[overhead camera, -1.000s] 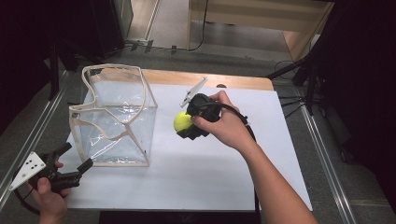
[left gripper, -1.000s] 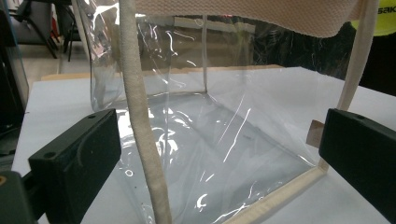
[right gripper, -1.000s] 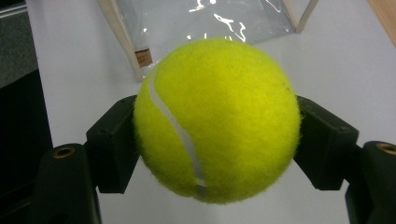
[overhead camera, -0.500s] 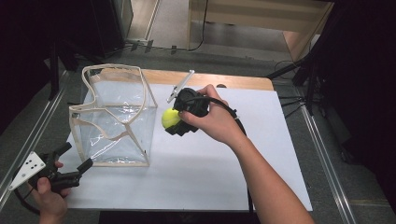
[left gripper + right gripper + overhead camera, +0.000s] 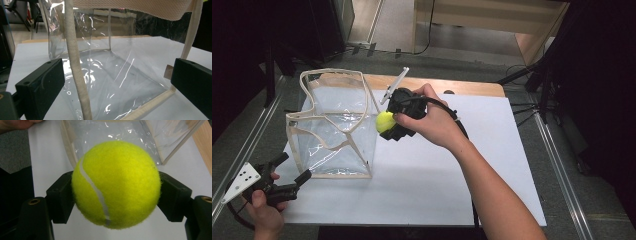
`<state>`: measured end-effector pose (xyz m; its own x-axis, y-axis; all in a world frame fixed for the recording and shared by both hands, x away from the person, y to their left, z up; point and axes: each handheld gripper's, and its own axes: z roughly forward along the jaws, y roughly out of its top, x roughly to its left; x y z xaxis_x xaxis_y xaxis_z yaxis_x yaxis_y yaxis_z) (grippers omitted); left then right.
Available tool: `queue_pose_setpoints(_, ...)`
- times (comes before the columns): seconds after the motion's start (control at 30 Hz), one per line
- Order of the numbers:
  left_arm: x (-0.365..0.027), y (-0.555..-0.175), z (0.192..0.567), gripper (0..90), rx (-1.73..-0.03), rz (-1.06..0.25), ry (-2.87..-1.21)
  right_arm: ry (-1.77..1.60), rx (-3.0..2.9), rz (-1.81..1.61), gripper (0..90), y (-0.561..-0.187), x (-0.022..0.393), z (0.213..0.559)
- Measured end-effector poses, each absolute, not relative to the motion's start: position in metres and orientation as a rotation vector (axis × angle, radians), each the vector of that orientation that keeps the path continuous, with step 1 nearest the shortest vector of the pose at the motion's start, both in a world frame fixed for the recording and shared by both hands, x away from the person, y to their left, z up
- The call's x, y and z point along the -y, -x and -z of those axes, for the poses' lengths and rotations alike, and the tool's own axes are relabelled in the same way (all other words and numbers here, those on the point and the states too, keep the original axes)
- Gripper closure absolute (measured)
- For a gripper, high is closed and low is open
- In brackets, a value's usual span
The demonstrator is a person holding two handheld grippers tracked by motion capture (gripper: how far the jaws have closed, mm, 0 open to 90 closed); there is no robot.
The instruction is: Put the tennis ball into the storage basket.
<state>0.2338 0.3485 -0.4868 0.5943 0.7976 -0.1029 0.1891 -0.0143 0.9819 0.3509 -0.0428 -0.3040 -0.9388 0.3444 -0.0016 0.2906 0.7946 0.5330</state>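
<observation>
Right tongs point(image 5: 116, 186) pinch the round tennis ball point(image 5: 116, 185), seam upright, beside the clear bag point(image 5: 334, 125) near the desk's point(image 5: 472, 170) far-left corner; left tongs point(image 5: 117, 85) spread.

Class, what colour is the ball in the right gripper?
Yellow-green ball with a white seam; clearest in the right gripper view.

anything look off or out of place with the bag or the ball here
Nothing is spilled or damaged. The clear bag stands open on the table, its rim wavy and handles drooping. The tennis ball sits squarely in the right gripper.

Looks like a lab or workshop. Shown by a white test table point(image 5: 422, 190) between metal rails point(image 5: 242, 150), dark stands point(image 5: 542, 85), cables on concrete floor point(image 5: 397, 25).
</observation>
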Motion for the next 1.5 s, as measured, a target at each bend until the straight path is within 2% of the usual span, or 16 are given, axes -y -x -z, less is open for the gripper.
queue_pose_setpoints(1.5, -0.347, -0.234, 0.487, 0.0, -0.856, -0.589, -1.548, -0.404, -2.862, -0.85, 23.4, -0.37, -0.007, 0.256)
